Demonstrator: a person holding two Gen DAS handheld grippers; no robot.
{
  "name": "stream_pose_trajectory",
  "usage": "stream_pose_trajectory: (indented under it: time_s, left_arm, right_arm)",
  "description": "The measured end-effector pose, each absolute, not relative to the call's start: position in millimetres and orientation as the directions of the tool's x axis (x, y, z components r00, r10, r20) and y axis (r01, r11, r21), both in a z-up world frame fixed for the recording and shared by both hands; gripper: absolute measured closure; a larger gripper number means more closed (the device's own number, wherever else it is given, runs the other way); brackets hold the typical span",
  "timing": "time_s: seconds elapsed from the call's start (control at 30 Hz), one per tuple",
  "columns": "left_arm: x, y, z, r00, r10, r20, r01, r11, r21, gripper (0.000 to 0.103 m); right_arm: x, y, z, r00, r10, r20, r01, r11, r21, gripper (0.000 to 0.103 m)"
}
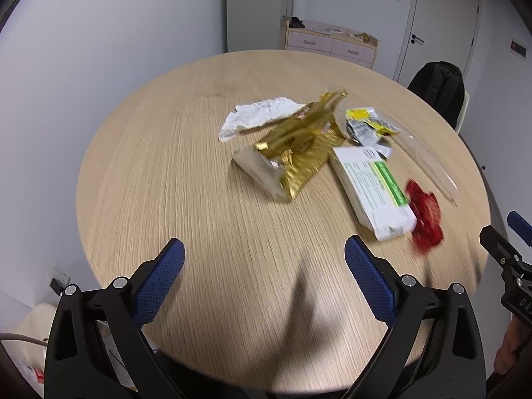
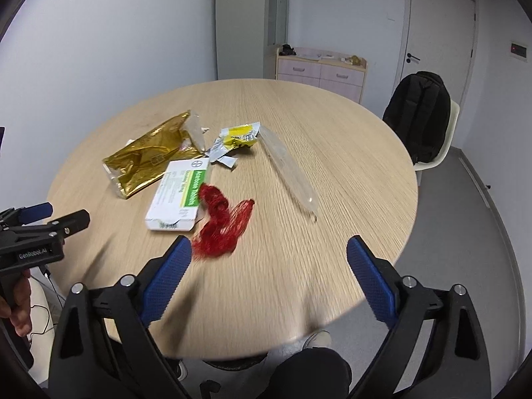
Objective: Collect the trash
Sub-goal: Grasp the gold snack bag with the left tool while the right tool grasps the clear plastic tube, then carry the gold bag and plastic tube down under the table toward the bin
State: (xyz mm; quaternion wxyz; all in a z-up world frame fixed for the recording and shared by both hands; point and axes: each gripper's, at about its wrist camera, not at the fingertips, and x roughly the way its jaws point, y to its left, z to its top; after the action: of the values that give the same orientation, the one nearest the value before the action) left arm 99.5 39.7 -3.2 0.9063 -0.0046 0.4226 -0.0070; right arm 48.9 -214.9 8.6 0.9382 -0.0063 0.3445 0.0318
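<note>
Both hand-held grippers, left (image 1: pixel 264 256) and right (image 2: pixel 269 256), hover tilted down over the round counter (image 1: pixel 199 166), jaws wide, empty; trash lies ahead: gold wrapper (image 1: pixel 299 146), Bayer tablet box (image 2: pixel 179 196), red mesh (image 2: pixel 222 226); the left one reads "GenRobot.AI"

A round wooden counter (image 2: pixel 332 153) fills the middle of both views, pale grain running across it. Behind it, against the far wall, stands a low cabinet (image 2: pixel 319 73) with pinkish drawers and a light wooden frame; small odds and ends sit on its top, too small to make out. To the right of the cabinet there's a white door (image 2: pixel 439 33) with a dark handle (image 2: pixel 413 57). Near the counter's right edge a cream chair (image 2: pixel 445 146) stands on the grey floor (image 2: pixel 465 232), with a black backpack (image 2: pixel 419 113) resting upright against its back. Plain white walls (image 2: pixel 116 50) close the room.
</note>
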Motion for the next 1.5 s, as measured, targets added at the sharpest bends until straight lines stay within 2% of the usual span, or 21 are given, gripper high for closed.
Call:
stream_pose_trajectory:
  time_s: [0.23, 0.33, 0.43, 0.77, 0.9, 1.0, 1.07, 1.13, 1.17, 1.2, 1.3, 1.37, 1.43, 1.5]
  left_arm:
    - [155.2, 37.3, -6.5, 0.615, -0.045, -0.788, 0.045, 0.999, -0.021, 0.013]
    - [178.2, 32.6, -8.5, 0.597, -0.062, -0.799, 0.073, 0.997, -0.023, 0.017]
    - [198.7, 23.9, -10.0, 0.588, -0.067, -0.806, 0.094, 0.995, -0.014, 0.018]
    - [236.5, 1.6, -16.3, 0.570, -0.048, -0.820, 0.136, 0.990, 0.036, 0.028]
    - [234.5, 5.1, -9.1, 0.592, -0.047, -0.805, 0.124, 0.992, 0.034, 0.028]
    - [237.1, 6.0, -5.5, 0.593, -0.049, -0.804, 0.127, 0.991, 0.034, 0.028]
    - [243.0, 4.8, -4.4, 0.593, -0.059, -0.803, 0.137, 0.990, 0.028, 0.028]
    - [249.7, 1.5, -6.7, 0.578, -0.071, -0.813, 0.159, 0.987, 0.027, 0.028]
    - [252.3, -0.9, -8.8, 0.571, -0.076, -0.818, 0.172, 0.985, 0.029, 0.028]
    - [253.9, -3.6, -10.9, 0.566, -0.075, -0.821, 0.184, 0.982, 0.037, 0.031]
    - [257.4, -8.4, -20.7, 0.542, -0.060, -0.838, 0.204, 0.977, 0.062, 0.049]
    - [257.7, -10.3, -25.6, 0.532, -0.051, -0.845, 0.212, 0.974, 0.075, 0.065]
    - [257.5, -10.5, -28.3, 0.530, -0.048, -0.847, 0.217, 0.973, 0.080, 0.071]
    - [257.1, -9.3, -29.4, 0.520, -0.064, -0.852, 0.223, 0.973, 0.063, 0.085]
  right_arm:
    - [110.7, -221.6, 3.8, 0.744, 0.025, -0.667, -0.058, 0.998, -0.028, 0.018]
    - [141.3, -222.5, -0.7, 0.726, 0.016, -0.688, -0.062, 0.997, -0.042, 0.025]
    - [167.9, -223.7, -4.6, 0.708, 0.029, -0.706, -0.074, 0.997, -0.033, 0.026]
    - [229.1, -217.8, -22.6, 0.633, 0.051, -0.773, -0.108, 0.994, -0.023, 0.046]
    - [233.0, -214.7, -28.6, 0.617, 0.060, -0.785, -0.121, 0.992, -0.020, 0.052]
    - [233.8, -213.6, -34.7, 0.605, 0.067, -0.793, -0.123, 0.992, -0.010, 0.058]
    - [235.0, -212.9, -37.2, 0.599, 0.068, -0.798, -0.124, 0.992, -0.009, 0.065]
    - [233.1, -211.2, -37.2, 0.603, 0.068, -0.795, -0.127, 0.992, -0.012, 0.077]
    - [232.3, -210.6, -36.9, 0.602, 0.065, -0.796, -0.127, 0.992, -0.016, 0.078]
    - [232.1, -209.6, -36.9, 0.600, 0.061, -0.798, -0.127, 0.992, -0.019, 0.078]
    - [231.8, -208.1, -37.4, 0.606, 0.045, -0.794, -0.125, 0.991, -0.039, 0.078]
    - [230.2, -208.5, -37.7, 0.608, 0.040, -0.793, -0.122, 0.992, -0.043, 0.078]
    - [231.3, -209.0, -37.2, 0.607, 0.036, -0.794, -0.117, 0.992, -0.044, 0.078]
    - [230.4, -210.7, -36.7, 0.608, 0.033, -0.793, -0.114, 0.992, -0.046, 0.078]
